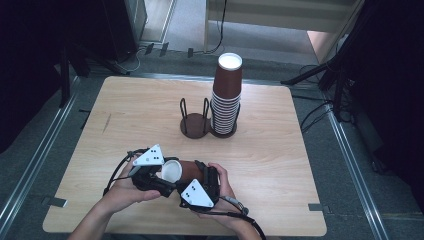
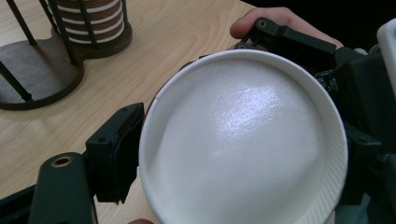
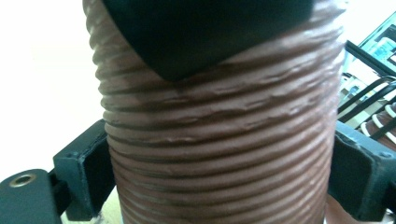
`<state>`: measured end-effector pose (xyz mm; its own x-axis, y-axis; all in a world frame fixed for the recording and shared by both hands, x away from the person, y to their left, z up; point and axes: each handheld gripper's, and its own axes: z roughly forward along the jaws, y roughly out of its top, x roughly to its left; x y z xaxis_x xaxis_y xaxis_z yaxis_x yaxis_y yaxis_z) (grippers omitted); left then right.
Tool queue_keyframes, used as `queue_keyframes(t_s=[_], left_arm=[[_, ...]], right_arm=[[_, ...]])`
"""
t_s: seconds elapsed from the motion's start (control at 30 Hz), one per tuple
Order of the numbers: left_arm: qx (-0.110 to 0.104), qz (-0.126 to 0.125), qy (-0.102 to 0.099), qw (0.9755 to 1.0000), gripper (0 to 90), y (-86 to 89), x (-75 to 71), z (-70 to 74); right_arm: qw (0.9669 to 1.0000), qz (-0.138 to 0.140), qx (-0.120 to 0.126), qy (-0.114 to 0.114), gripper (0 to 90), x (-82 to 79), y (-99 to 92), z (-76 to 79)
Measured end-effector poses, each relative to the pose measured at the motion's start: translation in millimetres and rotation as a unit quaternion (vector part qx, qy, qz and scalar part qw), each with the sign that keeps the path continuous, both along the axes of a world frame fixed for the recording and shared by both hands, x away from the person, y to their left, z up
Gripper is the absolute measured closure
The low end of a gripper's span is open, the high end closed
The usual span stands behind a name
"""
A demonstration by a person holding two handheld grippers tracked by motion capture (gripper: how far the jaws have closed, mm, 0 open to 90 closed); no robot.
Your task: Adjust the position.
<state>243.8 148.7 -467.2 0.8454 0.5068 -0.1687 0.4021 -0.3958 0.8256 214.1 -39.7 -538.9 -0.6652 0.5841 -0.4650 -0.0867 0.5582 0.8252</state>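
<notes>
cup: a brown ribbed paper cup [image 1: 184,171] with a white inside lies on its side just above the near edge of the table [image 1: 125,100], held between both grippers, its mouth turned toward the left one.
cup wall: in the right gripper view the ribbed brown side [image 3: 224,154] runs upright between the two black jaws.
cup mouth: in the left gripper view the white rim and inside [image 2: 243,140] face the camera, tilted slightly.
right gripper: the right gripper [image 1: 207,181] has its jaws closed on the cup's body, one pad on each side of the ribbed wall; it carries the cup.
left gripper: the left gripper [image 1: 152,175] is at the mouth end, jaws nearly together; one pad sits against the rim on the outside. Whether the rim is pinched between both pads I cannot tell.
holder: a dark two-ring holder [image 1: 195,125] stands at mid-table; its left ring is empty.
stack: a tall stack of the same cups [image 1: 226,95] fills the right ring, bottoms up.
step: judged, the cup is being handled between the two grippers near the person, well apart from the holder.
next move: probably one gripper must take the cup alone, the other letting go, without crushing the thin wall; then turn it bottom up and carry it to the empty ring.
</notes>
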Motion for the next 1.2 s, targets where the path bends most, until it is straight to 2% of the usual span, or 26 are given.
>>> queue_keyframes(t_s=[0.17,0.33,0.43,0.47,0.5,0.57,0.6,0.67,0.7,0.77,0.8,0.83,0.9,1.03,1.07,1.2], left_arm=[[-0.007,-0.001,0.012,0.9999,21.2,0.7,2.6,-1.8],[-0.005,0.004,0.003,1.0000,21.3,2.4,3.2,-2.6],[-0.017,0.020,-0.001,0.9997,21.4,6.1,4.4,-1.3],[-0.022,0.033,-0.008,0.9992,21.5,9.2,5.4,-0.5],[-0.022,0.033,-0.008,0.9992,21.5,9.2,5.4,-0.5],[-0.032,0.061,-0.019,0.9974,21.4,14.7,7.2,0.6],[-0.032,0.061,-0.019,0.9974,21.4,14.7,7.2,0.6],[-0.046,0.080,-0.029,0.9953,21.5,19.3,7.7,2.2],[-0.046,0.080,-0.029,0.9953,21.5,19.3,7.7,2.2],[-0.059,0.095,-0.044,0.9928,21.5,21.6,6.3,4.1],[-0.059,0.095,-0.044,0.9928,21.5,21.6,6.3,4.1],[-0.073,0.104,-0.056,0.9904,21.5,23.3,5.2,4.8],[-0.080,0.110,-0.064,0.9886,21.4,24.6,4.8,5.5],[-0.088,0.117,-0.069,0.9868,21.4,25.5,4.9,6.0],[-0.088,0.120,-0.075,0.9860,21.4,25.3,4.6,5.7],[-0.093,0.119,-0.078,0.9854,21.4,25.7,4.2,4.9]], right_arm=[[0.9999,0.003,0.008,0.007,5.1,-1.5,-0.8,1.1],[0.9996,0.007,0.026,0.012,0.8,-1.8,-4.0,7.5],[0.9994,0.003,0.034,0.009,0.4,-1.3,-7.3,11.9],[0.9991,0.003,0.042,0.007,0.4,-1.4,-9.1,15.4],[0.9989,0.000,0.047,0.007,0.4,-1.5,-9.9,17.4],[0.9986,0.000,0.053,0.003,0.4,-2.0,-11.3,21.4],[0.9985,0.001,0.056,0.000,0.4,-2.1,-11.9,23.4],[0.9978,-0.001,0.066,-0.003,0.4,-2.4,-12.7,27.0],[0.9978,-0.001,0.066,-0.003,0.4,-2.4,-12.7,27.0],[0.9968,-0.006,0.079,-0.002,0.4,-2.4,-14.4,31.6],[0.9967,-0.006,0.081,-0.002,0.4,-1.9,-14.9,32.7],[0.9964,-0.009,0.084,-0.002,0.4,-1.5,-15.2,33.6],[0.9958,-0.014,0.091,0.002,0.4,-0.3,-16.1,35.0],[0.9947,-0.021,0.100,0.010,0.4,1.0,-17.0,36.0],[0.9941,-0.018,0.105,0.020,0.5,1.2,-17.8,37.0],[0.9932,-0.017,0.112,0.028,0.6,0.7,-17.7,38.7]])
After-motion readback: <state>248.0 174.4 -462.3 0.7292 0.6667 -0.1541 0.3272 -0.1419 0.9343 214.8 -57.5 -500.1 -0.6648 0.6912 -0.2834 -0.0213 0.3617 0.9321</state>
